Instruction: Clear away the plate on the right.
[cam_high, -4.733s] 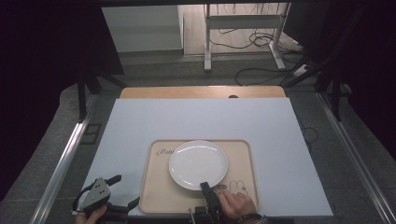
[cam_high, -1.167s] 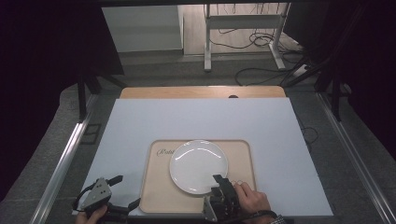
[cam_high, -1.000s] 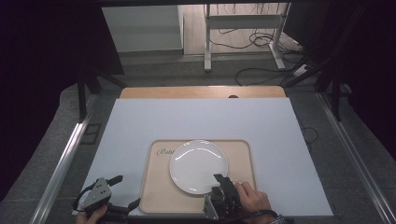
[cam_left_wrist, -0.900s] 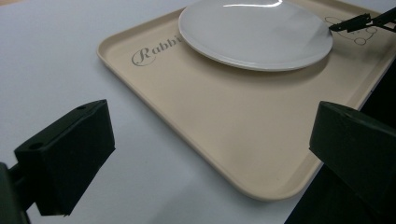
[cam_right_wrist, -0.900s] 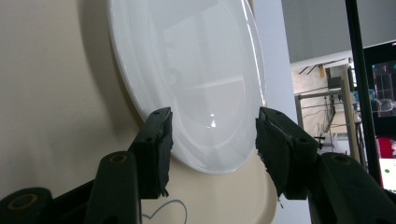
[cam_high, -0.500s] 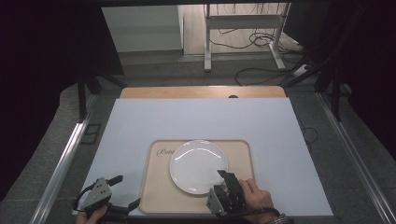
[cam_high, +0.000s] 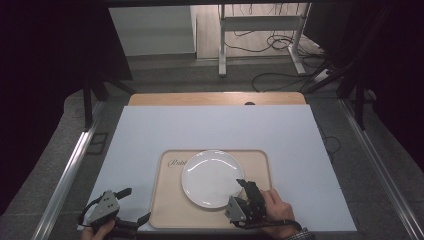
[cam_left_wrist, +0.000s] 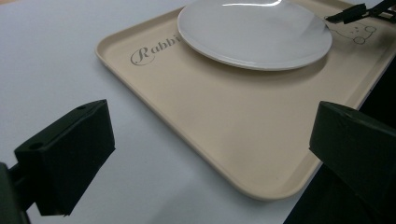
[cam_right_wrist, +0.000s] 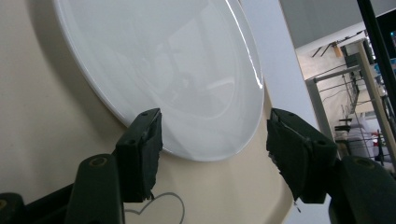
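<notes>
High view: the round white ceramic plate (cam_high: 212, 178) lies flat on the beige rectangular plastic tray (cam_high: 172, 210), near the middle of the white worktop (cam_high: 210, 127). The right tool (cam_high: 242, 189) has drawn back slightly to the plate's near right rim. The left tool (cam_high: 134, 206) waits at the tray's near left corner.

Left gripper view: its jaws gape, released, holding nothing.

Right gripper view: the jaws have just been opening; the plate's rim sits between them, unpinched, so the plate looks set down and let go.

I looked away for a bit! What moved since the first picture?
The right gripper slid from the plate's near edge round to its right side, and its jaws have just been opening, spread off the rim without pressing it. The plate shifted slightly left on the tray. The left gripper stayed open at the table's corner.
</notes>
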